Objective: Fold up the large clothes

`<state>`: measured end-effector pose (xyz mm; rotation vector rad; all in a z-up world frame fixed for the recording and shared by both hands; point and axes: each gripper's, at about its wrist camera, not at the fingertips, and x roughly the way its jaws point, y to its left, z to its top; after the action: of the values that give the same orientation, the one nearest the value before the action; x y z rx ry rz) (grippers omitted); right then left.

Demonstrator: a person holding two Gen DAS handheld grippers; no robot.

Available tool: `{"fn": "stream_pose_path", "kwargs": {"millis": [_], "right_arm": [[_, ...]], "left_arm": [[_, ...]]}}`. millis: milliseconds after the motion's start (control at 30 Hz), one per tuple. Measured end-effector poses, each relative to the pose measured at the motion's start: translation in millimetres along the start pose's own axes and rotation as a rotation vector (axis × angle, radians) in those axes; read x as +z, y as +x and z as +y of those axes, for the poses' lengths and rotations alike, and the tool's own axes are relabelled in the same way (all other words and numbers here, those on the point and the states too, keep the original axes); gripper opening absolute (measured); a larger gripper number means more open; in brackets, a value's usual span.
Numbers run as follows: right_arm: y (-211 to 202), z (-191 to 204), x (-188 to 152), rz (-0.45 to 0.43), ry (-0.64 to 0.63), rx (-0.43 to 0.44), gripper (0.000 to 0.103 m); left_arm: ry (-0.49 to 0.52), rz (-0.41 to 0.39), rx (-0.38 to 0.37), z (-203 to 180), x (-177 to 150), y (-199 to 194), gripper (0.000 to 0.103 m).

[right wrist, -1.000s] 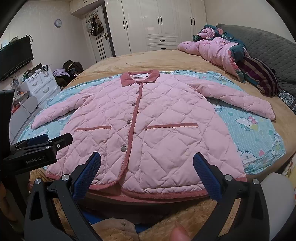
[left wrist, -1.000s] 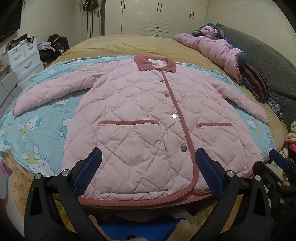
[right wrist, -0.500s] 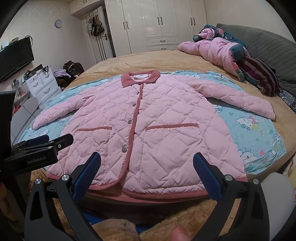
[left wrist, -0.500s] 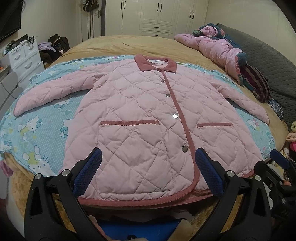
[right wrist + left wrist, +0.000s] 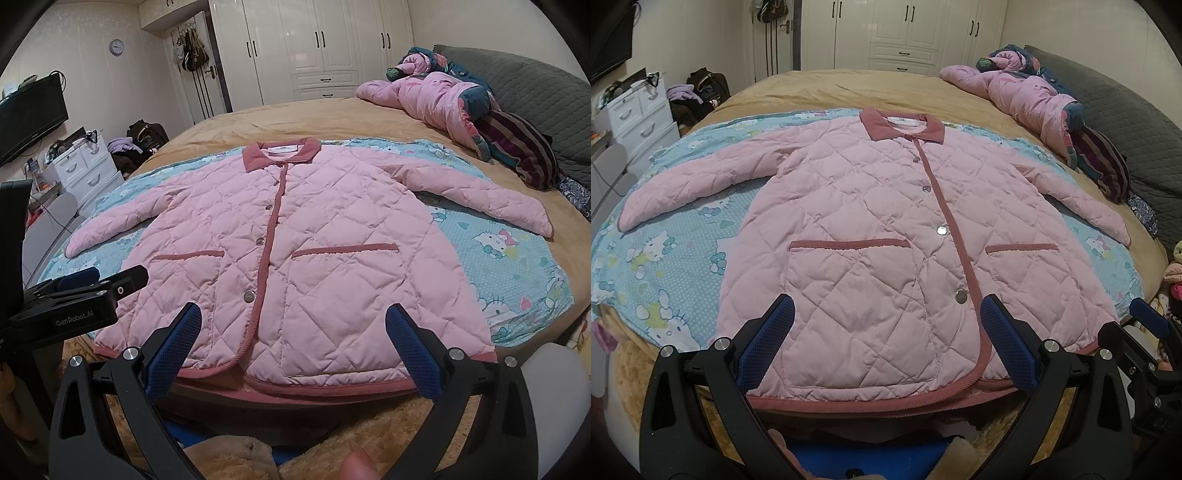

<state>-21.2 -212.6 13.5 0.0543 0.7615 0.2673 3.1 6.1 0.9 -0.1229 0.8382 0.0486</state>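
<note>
I hold both tools just short of the hem of the pink quilted jacket [image 5: 871,229], which lies flat and buttoned, sleeves spread, on a cartoon-print sheet [image 5: 676,266] over the bed [image 5: 332,118]. Left hand-held gripper [image 5: 886,347] and right hand-held gripper [image 5: 293,349] are spread wide, holding nothing. Bundled clothes [image 5: 461,107] sit well apart near the headboard; wardrobes [image 5: 314,48] stand behind.
</note>
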Motion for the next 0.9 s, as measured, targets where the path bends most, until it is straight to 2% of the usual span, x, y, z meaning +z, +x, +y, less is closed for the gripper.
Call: {"fn": "stream_pose_path", "kwargs": {"millis": [333, 633, 900], "right_arm": [[14.0, 0.4, 5.0, 0.018, -0.005, 0.010, 0.099], [30.8, -2.3, 34.1, 0.012, -0.009, 0.023, 0.099], [48.1, -4.0, 64.5, 0.003, -0.013, 0.027, 0.099]], "left_arm": [[-0.002, 0.014, 0.006, 0.2, 2.0, 11.7, 0.094], [0.000, 0.004, 0.006, 2.9, 23.0, 26.9, 0.094], [-0.038, 0.019, 0.010, 10.6, 52.3, 45.4, 0.094]]}}
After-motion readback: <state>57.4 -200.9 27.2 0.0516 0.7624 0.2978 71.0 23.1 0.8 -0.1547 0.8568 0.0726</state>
